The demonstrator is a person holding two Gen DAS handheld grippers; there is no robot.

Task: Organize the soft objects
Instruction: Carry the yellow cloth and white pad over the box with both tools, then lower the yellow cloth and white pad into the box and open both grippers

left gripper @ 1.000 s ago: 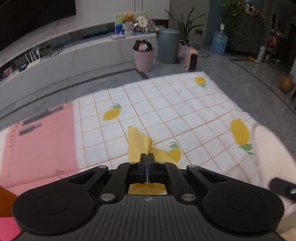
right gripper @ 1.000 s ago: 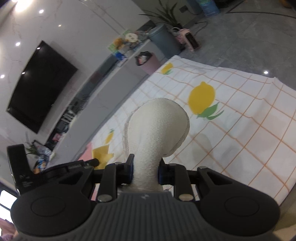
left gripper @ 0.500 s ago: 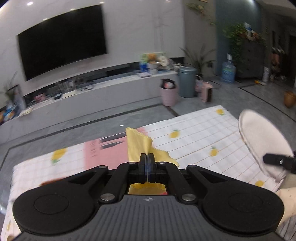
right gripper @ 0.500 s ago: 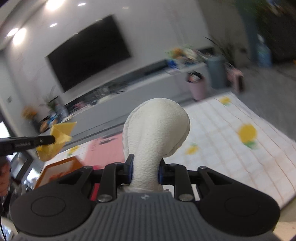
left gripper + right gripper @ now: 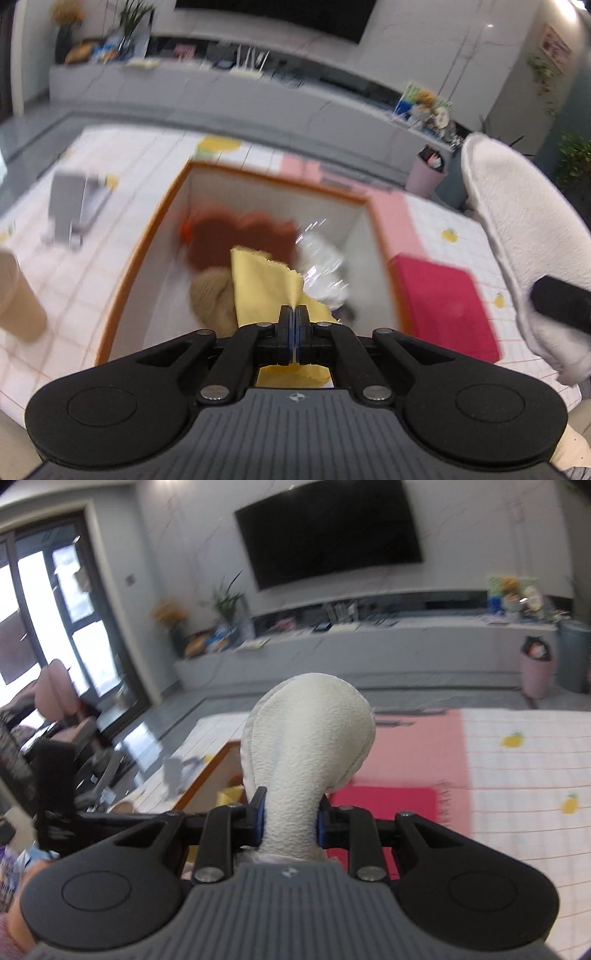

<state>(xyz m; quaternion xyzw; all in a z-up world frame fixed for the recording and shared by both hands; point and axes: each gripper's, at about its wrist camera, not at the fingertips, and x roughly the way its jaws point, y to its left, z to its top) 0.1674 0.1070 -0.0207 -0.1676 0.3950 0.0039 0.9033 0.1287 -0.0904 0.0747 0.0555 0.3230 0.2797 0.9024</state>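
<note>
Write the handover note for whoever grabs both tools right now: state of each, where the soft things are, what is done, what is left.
Left tool: shut on the yellow cloth, held above the open orange-rimmed box.
Right tool: shut on the white padded mitt, in the air to the right of the box, above the red cloth.
In the box: a brown plush piece, a tan one and a crinkled clear wrapper; blur hides more detail.
Done: both items are lifted and carried to the box.
Left: release the yellow cloth into the box, then probably the mitt. The red cloth lies on the table beside the box.
</note>
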